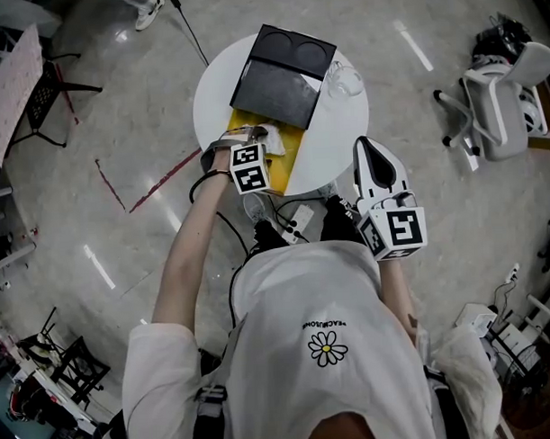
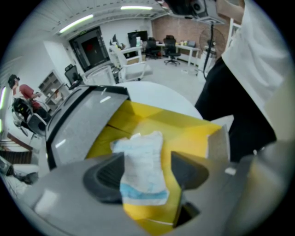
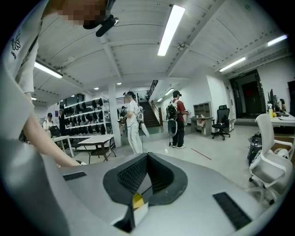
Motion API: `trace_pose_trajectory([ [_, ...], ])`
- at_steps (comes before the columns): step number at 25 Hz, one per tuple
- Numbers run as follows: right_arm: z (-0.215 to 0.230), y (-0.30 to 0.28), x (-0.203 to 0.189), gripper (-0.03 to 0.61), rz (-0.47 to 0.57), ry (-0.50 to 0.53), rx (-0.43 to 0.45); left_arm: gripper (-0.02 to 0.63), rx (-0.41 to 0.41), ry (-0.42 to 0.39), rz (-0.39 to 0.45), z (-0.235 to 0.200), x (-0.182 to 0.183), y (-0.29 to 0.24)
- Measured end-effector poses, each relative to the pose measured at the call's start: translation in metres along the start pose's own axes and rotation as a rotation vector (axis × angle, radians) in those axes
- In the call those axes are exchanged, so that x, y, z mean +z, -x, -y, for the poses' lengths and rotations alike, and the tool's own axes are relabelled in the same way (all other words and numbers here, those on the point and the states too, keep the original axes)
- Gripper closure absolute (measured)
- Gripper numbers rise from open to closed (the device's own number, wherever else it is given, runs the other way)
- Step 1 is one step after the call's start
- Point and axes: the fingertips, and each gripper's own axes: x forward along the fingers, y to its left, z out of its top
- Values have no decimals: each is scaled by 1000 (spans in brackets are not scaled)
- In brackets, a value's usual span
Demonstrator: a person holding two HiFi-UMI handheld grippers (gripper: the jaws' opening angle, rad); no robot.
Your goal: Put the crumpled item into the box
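Note:
On the round white table [image 1: 335, 135] stands a box with a yellow inside [image 1: 293, 155] [image 2: 193, 129] and its black lid [image 1: 281, 74] folded back. My left gripper [image 1: 251, 137] [image 2: 147, 159] hangs over the yellow inside, its jaws wide apart. The crumpled white-and-blue item [image 1: 270, 133] [image 2: 140, 168] sits between them, next to the left pad and apart from the right one, over the box's yellow floor. My right gripper [image 1: 363, 146] [image 3: 146, 157] is off the table's right edge, shut with nothing in it, looking out into the room.
A clear glass object [image 1: 344, 79] lies on the table right of the lid. Cables and a power strip [image 1: 296, 222] lie on the floor under the table's near edge. An office chair [image 1: 500, 98] stands far right. People [image 3: 133, 122] stand across the room.

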Motion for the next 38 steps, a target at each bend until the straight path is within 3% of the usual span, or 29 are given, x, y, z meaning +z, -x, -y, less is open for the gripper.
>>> trace_pose_trajectory([
  [7, -14, -7, 7, 578, 23, 10, 40, 313, 78, -2, 33, -22, 13, 25],
  [11, -28, -14, 14, 578, 42, 40, 77, 314, 179, 13, 62, -48, 20, 53],
  [16, -49, -28, 18, 578, 51, 87, 131, 332, 377, 102, 171, -95, 31, 117],
  [21, -70, -41, 39, 578, 92, 132, 192, 511, 667, 174, 303, -140, 44, 211],
  [25, -82, -56, 56, 578, 125, 173, 229, 597, 887, 233, 410, -165, 48, 283],
  [30, -94, -67, 67, 578, 143, 188, 255, 611, 1088, 302, 560, -159, 56, 367],
  [34, -106, -73, 72, 579, 155, 184, 270, 612, 1174, 400, 695, -145, 56, 415],
  [38, -120, -77, 81, 579, 183, 190, 298, 612, 1292, 428, 790, -129, 57, 453],
])
